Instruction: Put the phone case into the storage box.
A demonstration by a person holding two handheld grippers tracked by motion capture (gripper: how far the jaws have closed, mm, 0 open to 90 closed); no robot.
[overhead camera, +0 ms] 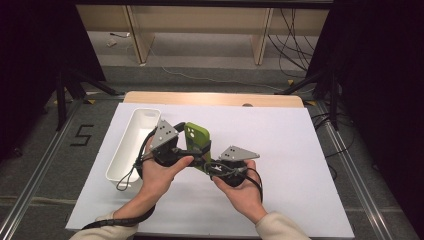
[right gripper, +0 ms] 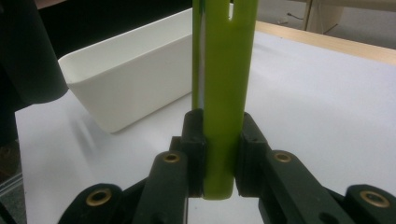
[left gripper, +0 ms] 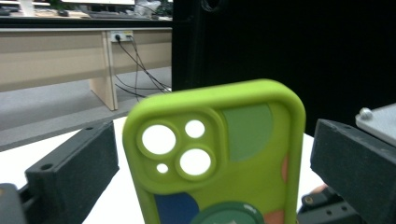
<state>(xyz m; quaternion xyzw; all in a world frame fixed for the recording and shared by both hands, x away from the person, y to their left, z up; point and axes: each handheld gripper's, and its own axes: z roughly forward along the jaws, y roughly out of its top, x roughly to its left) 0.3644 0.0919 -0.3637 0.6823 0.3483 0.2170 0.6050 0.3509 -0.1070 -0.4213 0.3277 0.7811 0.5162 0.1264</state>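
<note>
A lime-green phone case (overhead camera: 197, 137) with camera cut-outs and coloured patches is held above the white table between both hands. My right gripper (right gripper: 219, 135) is shut on the case's (right gripper: 224, 70) lower edge and holds it upright and edge-on. In the left gripper view the case's back (left gripper: 247, 172) stands between the two jaws of my left gripper (left gripper: 208, 154), which are wide apart and open, with a gap on each side. In the high view the left gripper (overhead camera: 186, 150) sits at the case's left and the right gripper (overhead camera: 211, 165) just below it.
A long white bin (overhead camera: 131, 145) lies on the left of the white sheet (overhead camera: 280, 150), close to the left hand; its wall (right gripper: 130, 79) stands behind the case. The table's wooden far edge (overhead camera: 215, 98) runs beyond the sheet. Dark stands flank the table.
</note>
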